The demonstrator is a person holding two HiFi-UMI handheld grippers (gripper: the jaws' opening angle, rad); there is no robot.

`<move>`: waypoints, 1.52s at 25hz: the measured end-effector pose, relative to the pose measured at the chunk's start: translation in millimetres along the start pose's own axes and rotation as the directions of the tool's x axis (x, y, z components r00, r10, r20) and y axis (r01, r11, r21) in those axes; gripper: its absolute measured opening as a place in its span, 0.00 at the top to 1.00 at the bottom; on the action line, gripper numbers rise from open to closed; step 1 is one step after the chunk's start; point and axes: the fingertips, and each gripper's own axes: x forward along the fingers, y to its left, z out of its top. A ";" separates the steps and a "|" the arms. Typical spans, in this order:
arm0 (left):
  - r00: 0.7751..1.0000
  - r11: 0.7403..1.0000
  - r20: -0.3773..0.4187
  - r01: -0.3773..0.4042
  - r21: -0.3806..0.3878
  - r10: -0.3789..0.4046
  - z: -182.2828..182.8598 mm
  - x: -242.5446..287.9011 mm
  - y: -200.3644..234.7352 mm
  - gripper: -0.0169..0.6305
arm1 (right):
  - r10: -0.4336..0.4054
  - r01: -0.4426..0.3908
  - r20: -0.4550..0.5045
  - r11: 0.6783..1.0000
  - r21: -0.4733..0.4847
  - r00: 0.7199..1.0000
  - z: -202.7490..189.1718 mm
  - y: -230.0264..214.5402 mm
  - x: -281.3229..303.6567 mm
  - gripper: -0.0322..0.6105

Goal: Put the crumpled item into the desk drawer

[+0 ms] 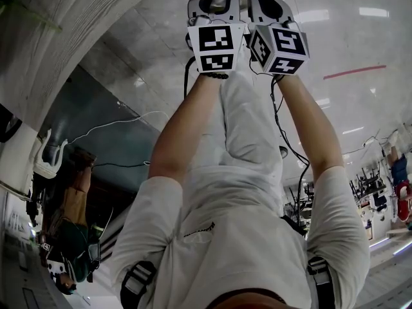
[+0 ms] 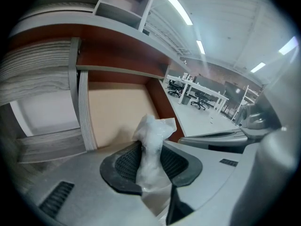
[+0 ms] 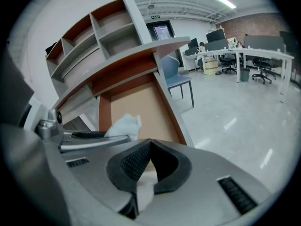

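Observation:
The crumpled white item [image 2: 153, 131] stands pinched between the ribbed pads of my left gripper [image 2: 150, 150], which is shut on it. It hangs over the open desk drawer [image 2: 117, 112], which has a tan bottom and red-brown walls. In the right gripper view the same item [image 3: 124, 125] shows at the left, in the left gripper [image 3: 94, 136], above the drawer [image 3: 141, 105]. My right gripper [image 3: 150, 142] is shut with nothing between its pads, close beside the left one. In the head view both grippers, left [image 1: 219, 5] and right [image 1: 264, 2], are held out side by side.
Grey desk shelves [image 3: 103, 36] rise above the drawer. A blue chair [image 3: 176, 76] stands beside the desk on the shiny floor [image 3: 235, 117]. Office tables and chairs [image 3: 244, 58] fill the far side of the room. Black cables [image 1: 278, 118] trail along the person's arms.

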 end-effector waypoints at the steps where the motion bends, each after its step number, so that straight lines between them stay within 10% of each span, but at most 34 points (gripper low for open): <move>1: 1.000 1.000 0.001 0.003 -0.001 -0.003 0.4 0.0 -0.3 0.80 | 0.000 0.000 0.002 1.000 -0.001 1.000 0.5 0.0 -0.2 0.95; 38: 0.999 0.999 0.026 0.036 -0.034 -0.035 4.1 -0.2 -5.2 0.62 | -0.009 0.009 0.011 1.000 0.013 1.000 -2.6 -3.7 -3.0 0.95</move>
